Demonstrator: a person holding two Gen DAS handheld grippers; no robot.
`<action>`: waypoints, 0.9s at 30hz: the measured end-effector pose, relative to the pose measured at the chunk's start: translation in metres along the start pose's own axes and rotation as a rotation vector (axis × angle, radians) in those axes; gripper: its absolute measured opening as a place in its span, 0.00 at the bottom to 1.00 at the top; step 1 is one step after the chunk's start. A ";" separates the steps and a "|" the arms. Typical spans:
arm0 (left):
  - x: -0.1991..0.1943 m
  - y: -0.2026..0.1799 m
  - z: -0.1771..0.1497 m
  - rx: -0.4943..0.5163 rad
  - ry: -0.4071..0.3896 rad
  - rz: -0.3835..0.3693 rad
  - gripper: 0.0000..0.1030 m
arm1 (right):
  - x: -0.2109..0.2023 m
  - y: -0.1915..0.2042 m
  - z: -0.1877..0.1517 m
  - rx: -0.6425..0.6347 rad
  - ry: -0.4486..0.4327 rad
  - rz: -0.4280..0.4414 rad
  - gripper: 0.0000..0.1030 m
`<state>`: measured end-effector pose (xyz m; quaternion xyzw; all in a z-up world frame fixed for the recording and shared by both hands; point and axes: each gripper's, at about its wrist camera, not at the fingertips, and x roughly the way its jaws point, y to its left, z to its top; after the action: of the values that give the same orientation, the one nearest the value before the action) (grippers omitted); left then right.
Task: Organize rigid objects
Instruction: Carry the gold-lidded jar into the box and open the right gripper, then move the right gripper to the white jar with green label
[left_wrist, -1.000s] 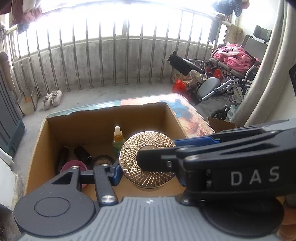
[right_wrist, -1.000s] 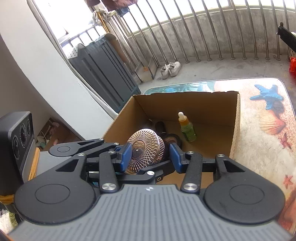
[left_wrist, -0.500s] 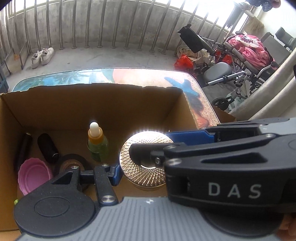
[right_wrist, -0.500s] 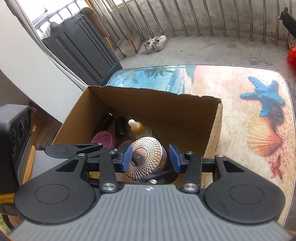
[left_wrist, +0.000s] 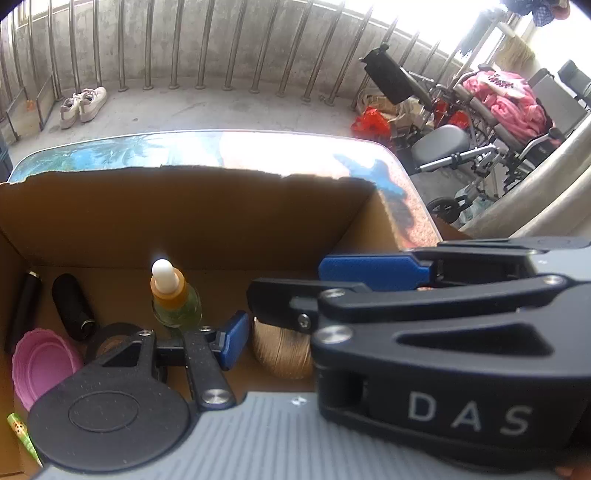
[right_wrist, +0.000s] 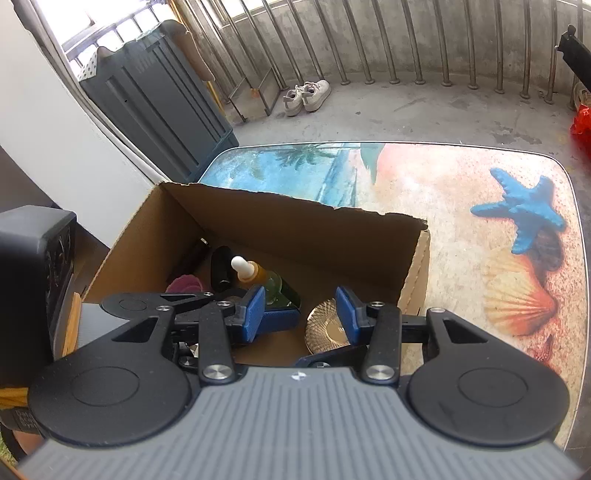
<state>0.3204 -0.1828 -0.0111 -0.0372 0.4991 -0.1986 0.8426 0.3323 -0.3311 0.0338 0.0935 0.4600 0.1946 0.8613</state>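
Gold and finely ribbed, the round tin (left_wrist: 280, 350) lies on the floor of the cardboard box (left_wrist: 184, 210), toward its near right corner, apparently flat with its patterned face up. The next move turns on how it sits against the left claw (left_wrist: 295, 332). The tin is just to the right of that claw's left pad (left_wrist: 232, 339), with a thin strip of box floor showing between them, so that pad is not pressing on it. The claw's other finger is hidden behind the right claw (right_wrist: 301, 314), which crosses in front. The left jaws have just opened a little further and stand fairly wide around the tin, which looks let go rather than held. Being round, the tin has no long axis to line up with. The right claw is narrower and empty: bare cardboard shows between its pads, and the tin lies off to its right, partly behind its right finger (right_wrist: 347, 314). Both claws point steeply down into the box, side by side and crowded together. A dropper bottle (left_wrist: 173, 295) stands just left of them, near a pink lid (left_wrist: 40, 365). Judging by this, the tin is placed, and the left hand is nearer and should lift straight up so as not to drag it.
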 end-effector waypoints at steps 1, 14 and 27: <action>-0.002 -0.001 0.000 0.004 -0.005 -0.001 0.58 | -0.002 0.000 0.000 0.001 -0.006 -0.001 0.41; -0.054 -0.011 -0.017 0.057 -0.114 0.005 0.72 | -0.083 0.004 -0.039 0.143 -0.262 0.103 0.42; -0.159 -0.027 -0.080 0.188 -0.278 0.008 0.87 | -0.158 0.040 -0.161 0.303 -0.469 0.220 0.47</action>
<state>0.1766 -0.1377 0.0878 0.0170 0.3571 -0.2340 0.9041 0.1096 -0.3645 0.0763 0.3126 0.2593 0.1891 0.8940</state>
